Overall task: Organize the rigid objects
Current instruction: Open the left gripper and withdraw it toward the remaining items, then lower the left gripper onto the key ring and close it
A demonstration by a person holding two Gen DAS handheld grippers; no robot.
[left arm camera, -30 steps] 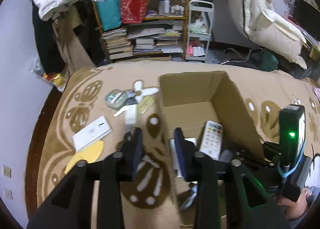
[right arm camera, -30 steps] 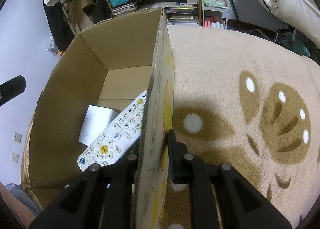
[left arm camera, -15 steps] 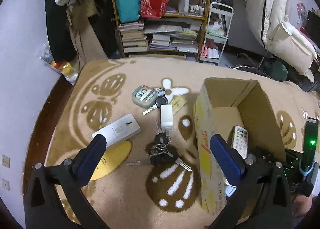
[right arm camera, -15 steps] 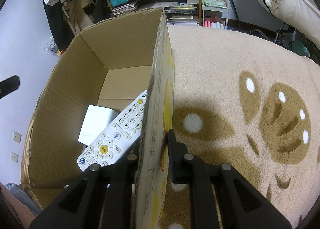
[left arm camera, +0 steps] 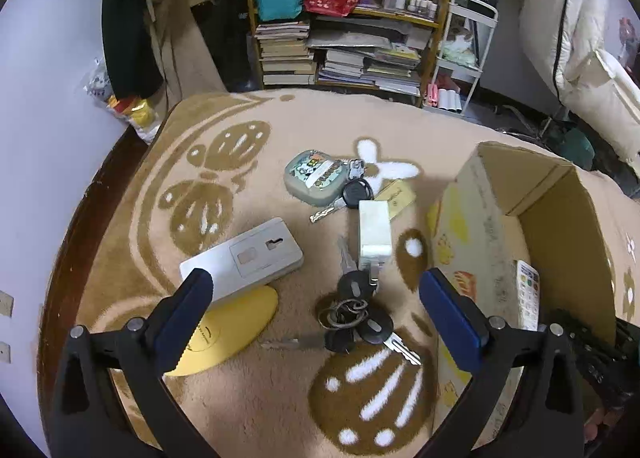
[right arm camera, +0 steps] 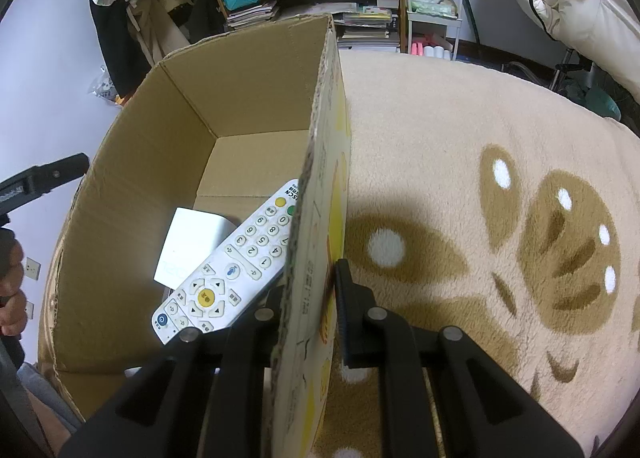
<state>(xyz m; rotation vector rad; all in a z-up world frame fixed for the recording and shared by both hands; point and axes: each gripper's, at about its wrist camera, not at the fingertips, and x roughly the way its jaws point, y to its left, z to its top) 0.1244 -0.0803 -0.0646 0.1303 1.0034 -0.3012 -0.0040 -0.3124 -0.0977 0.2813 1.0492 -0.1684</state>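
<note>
Through the left wrist camera we see our left gripper (left arm camera: 316,306) with its jaws spread wide, having just been opening, nothing pressed between them. Under that gap lies a bunch of keys (left arm camera: 354,318) on the patterned blanket (left arm camera: 248,390). Beyond it sit a white charger block (left arm camera: 374,232), a flat white device (left arm camera: 244,258) partly over a yellow oval piece (left arm camera: 224,332), a grey-green pouch (left arm camera: 314,178) and a black car key (left arm camera: 356,194). The cardboard box (left arm camera: 476,250) stands to the right of the keys, its printed wall just beside our right-hand finger (left arm camera: 450,316).

Only the right wrist camera looks into the box (right arm camera: 168,162): a white remote control (right arm camera: 236,262) lies slanted over a white flat card (right arm camera: 192,246) on the floor of it, with bare cardboard beyond them. Our right gripper (right arm camera: 310,294) is clamped tight on the box's near wall, one finger inside, one outside. To the right of that wall the blanket (right arm camera: 460,138) lies open. The left view shows the blanket's edge and dark floor at far left.
</note>
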